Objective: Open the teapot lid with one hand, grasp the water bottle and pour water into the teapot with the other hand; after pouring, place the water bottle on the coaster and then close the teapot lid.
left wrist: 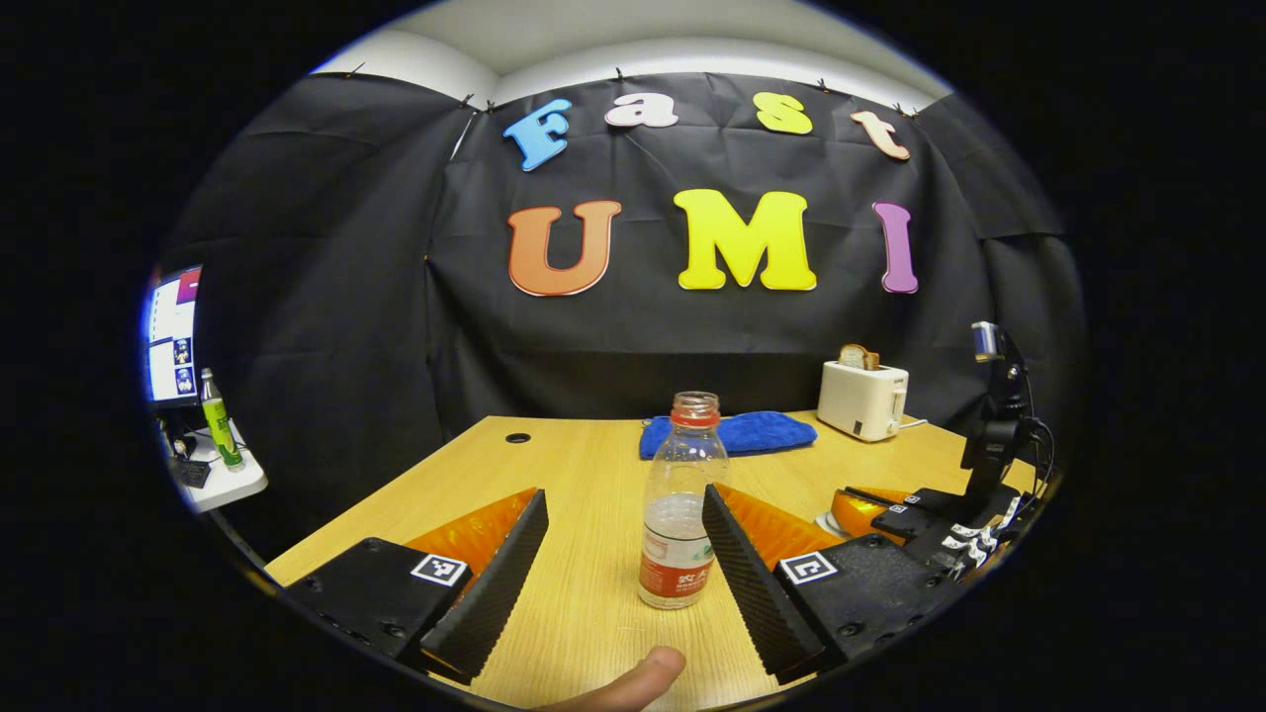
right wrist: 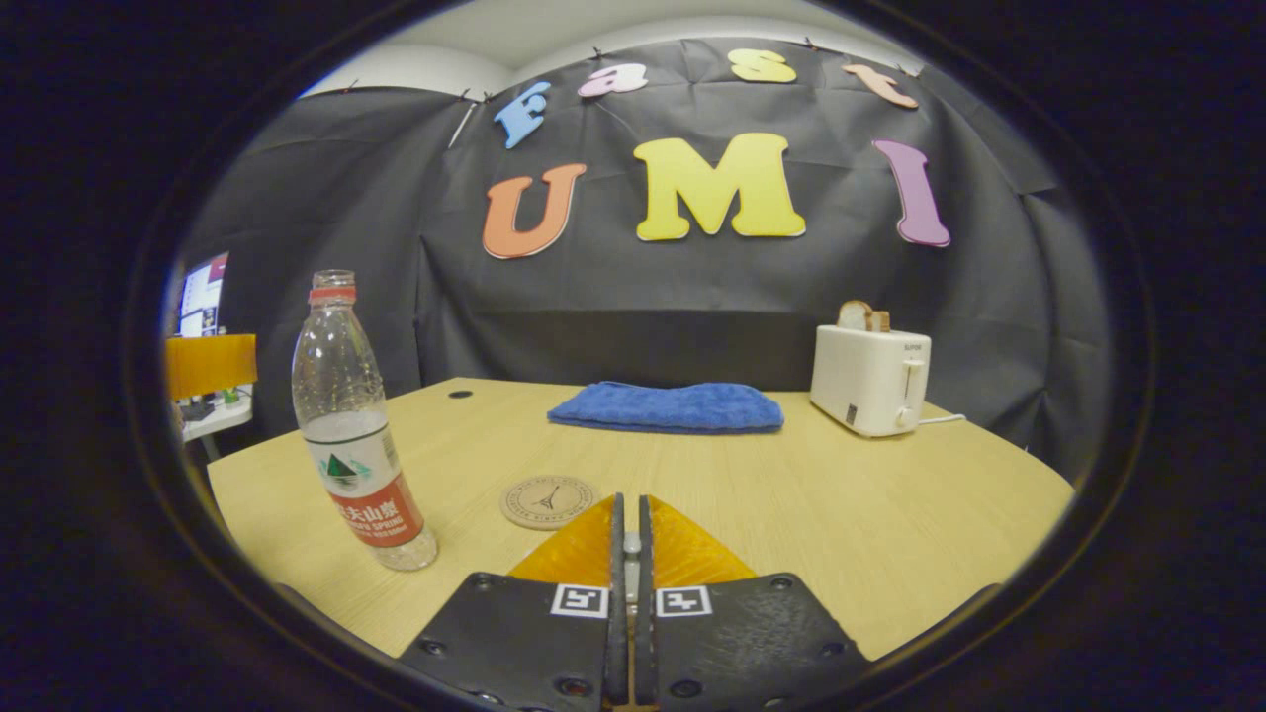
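uncapped water bottle (left wrist: 680, 514) stands on the table (left wrist: 584, 593) between the wide-spread left gripper (left wrist: 623, 554) fingers, ready for grasping; right gripper (right wrist: 629, 554) pinched closed, empty, behind the coaster (right wrist: 547, 501).

Water bottle & coaster on surface

Clear water bottle (right wrist: 358, 425) upright, uncapped, approx. half full, red label; round coaster (right wrist: 547, 501) w/ tower print lies flat near it, apart, nothing on top.

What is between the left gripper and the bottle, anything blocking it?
Nothing visible. The left gripper is open, and the bottle stands upright on the table just ahead, nearer one of its fingers. Only bare tabletop lies between them.
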{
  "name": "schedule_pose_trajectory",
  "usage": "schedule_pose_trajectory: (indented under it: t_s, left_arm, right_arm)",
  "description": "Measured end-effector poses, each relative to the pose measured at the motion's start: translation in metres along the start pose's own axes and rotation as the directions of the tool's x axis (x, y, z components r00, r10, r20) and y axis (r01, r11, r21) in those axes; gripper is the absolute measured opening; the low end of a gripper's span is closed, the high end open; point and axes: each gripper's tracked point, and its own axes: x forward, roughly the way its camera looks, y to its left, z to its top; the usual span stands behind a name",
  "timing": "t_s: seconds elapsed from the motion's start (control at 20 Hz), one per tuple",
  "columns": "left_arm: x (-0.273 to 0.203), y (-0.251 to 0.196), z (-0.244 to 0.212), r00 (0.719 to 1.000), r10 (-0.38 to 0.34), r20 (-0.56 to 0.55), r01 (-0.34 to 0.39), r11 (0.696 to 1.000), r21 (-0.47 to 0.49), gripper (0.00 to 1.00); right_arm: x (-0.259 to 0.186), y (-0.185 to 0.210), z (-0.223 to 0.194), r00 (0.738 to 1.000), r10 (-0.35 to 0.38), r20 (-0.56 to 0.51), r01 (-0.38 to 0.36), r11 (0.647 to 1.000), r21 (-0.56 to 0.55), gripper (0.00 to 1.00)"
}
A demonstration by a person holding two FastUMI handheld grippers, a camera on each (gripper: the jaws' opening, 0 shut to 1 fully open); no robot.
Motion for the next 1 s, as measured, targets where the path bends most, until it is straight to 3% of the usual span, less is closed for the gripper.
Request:
schedule_pose_trajectory:
  t_s: [0.25,0.6,0.9,1.0]
  left_arm:
    - [0.004,-0.013,-0.009,0.998,-0.058,-0.008,0.058,0.998,-0.002,0.99]
    - [0.016,-0.028,-0.021,0.992,-0.127,-0.007,0.126,0.991,-0.051,0.99]
    - [0.033,-0.037,-0.037,0.989,-0.149,-0.002,0.149,0.988,-0.032,0.99]
    - [0.041,-0.033,-0.04,0.992,-0.124,0.001,0.124,0.992,-0.009,0.99]
  right_arm:
    - [-0.003,0.001,0.003,1.0,0.016,0.001,-0.016,1.0,0.017,0.03]
    - [-0.02,-0.003,0.045,0.997,0.052,0.064,-0.054,0.998,0.026,0.0]
    - [-0.033,-0.017,0.052,0.996,0.054,0.073,-0.055,0.998,0.015,0.0]
    - [-0.038,-0.027,0.055,0.995,0.043,0.088,-0.045,0.999,0.021,0.0]
